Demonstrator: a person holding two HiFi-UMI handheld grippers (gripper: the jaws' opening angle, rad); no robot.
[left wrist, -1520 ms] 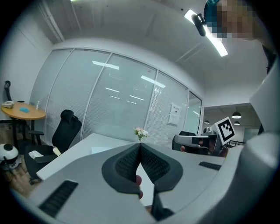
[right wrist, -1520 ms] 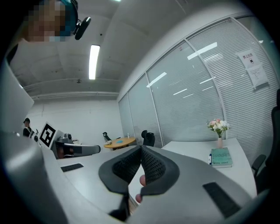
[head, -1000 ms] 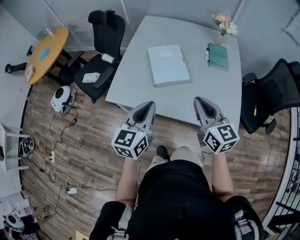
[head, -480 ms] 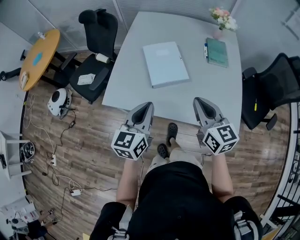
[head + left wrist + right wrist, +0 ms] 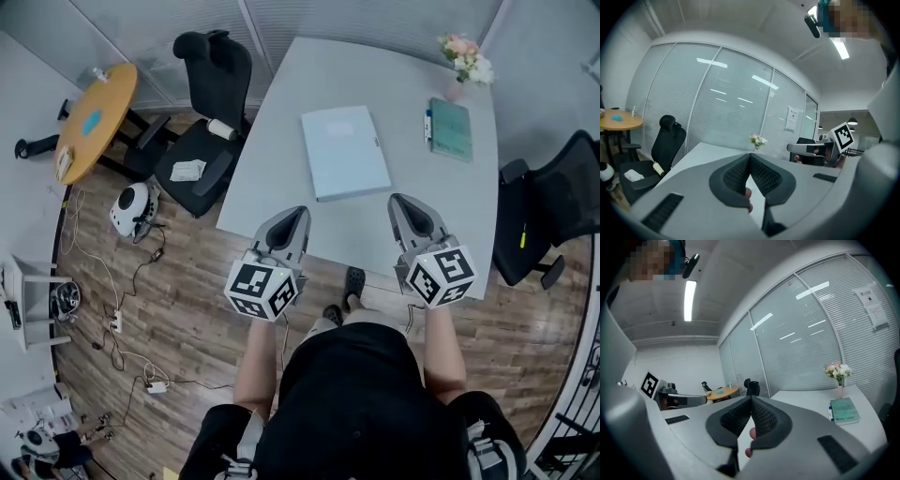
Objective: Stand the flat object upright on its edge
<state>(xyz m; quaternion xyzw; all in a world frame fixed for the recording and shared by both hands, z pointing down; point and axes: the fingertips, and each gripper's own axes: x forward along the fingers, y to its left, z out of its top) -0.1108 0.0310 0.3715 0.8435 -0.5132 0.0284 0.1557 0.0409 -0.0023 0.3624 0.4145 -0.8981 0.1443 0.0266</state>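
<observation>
Head view: pale blue folder (image 5: 345, 152) lies flat mid-table (image 5: 356, 225), upper centre of frame, with left gripper (image 5: 293, 214) and right gripper (image 5: 404, 201) over the table's near edge, well short of it. Left gripper view: jaws pressed together, nothing between them, folder hidden behind them. Right gripper view: jaws likewise closed and empty; I'd judge both must open, then come in low at the folder's edges to tip it up without sliding.

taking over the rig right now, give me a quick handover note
Grippers: left gripper and right gripper are both shut and empty, side by side at the near edge of the table.
Things: the light blue folder lies flat mid-table. The teal book lies flat to its right, by the flowers. Neither is touched.
Done: nothing yet.
Left: reach the flat object, probably the folder, grip it and stand it on its edge.
</observation>
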